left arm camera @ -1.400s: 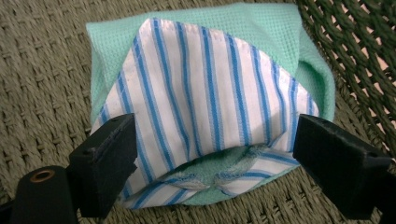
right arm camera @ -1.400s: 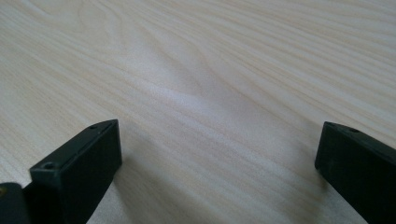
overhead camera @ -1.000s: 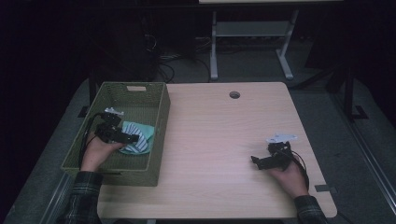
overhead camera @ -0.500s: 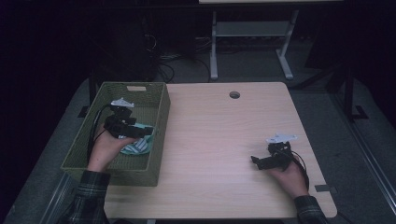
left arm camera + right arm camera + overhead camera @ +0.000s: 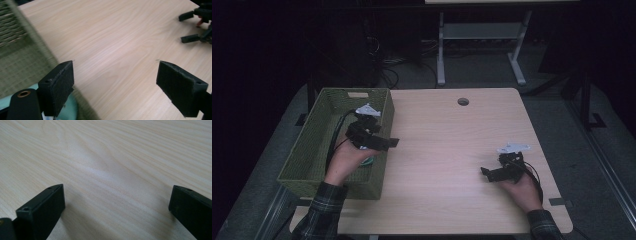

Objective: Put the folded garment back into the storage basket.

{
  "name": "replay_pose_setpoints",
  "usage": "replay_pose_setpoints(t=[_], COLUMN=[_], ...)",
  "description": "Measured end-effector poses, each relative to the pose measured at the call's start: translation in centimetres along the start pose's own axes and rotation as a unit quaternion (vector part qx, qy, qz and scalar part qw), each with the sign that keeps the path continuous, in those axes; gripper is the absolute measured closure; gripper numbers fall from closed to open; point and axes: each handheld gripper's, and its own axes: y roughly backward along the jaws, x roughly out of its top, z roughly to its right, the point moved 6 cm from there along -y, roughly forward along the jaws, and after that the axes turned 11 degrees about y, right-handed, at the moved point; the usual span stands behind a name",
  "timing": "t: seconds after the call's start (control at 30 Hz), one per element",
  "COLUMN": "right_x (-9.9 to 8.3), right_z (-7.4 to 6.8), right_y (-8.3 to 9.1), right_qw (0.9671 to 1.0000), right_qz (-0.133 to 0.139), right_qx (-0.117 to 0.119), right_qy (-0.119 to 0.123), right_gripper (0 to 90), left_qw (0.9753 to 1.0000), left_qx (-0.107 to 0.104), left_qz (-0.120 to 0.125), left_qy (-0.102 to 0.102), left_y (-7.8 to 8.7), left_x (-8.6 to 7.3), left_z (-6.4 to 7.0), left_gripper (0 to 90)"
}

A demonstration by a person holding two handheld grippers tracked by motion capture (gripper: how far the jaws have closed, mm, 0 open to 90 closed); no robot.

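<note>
Now, left gripper (image 5: pixel 384 143): jaws wide apart, empty, above the green basket's (image 5: pixel 319 130) right rim.
Right gripper (image 5: pixel 490 174): jaws wide apart, empty, low over the table (image 5: pixel 447 145).

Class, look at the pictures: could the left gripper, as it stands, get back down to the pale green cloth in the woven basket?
Probably yes. The left gripper hangs open over the basket's right wall, and the pale green cloth lies just below it inside. The basket is open-topped, with nothing over the cloth.
</note>
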Motion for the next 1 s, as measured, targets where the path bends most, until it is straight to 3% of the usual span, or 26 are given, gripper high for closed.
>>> replay_pose_setpoints(t=[0.63,1.0], right_x=[0.0,0.0], right_z=[0.0,0.0], right_y=[0.0,0.0], right_qw=[1.0000,1.0000], right_qz=[0.000,0.000], right_qx=[0.000,0.000], right_qy=[-0.001,0.000], right_gripper=[0.0,0.1], left_qw=[0.9983,0.9973], left_qx=[-0.041,-0.049], left_qz=[0.009,-0.019], left_qy=[-0.039,-0.051], left_y=[-5.4,-9.6], left_x=[0.1,-2.7], left_z=[7.0,8.5], left_gripper=[14.2,14.2])
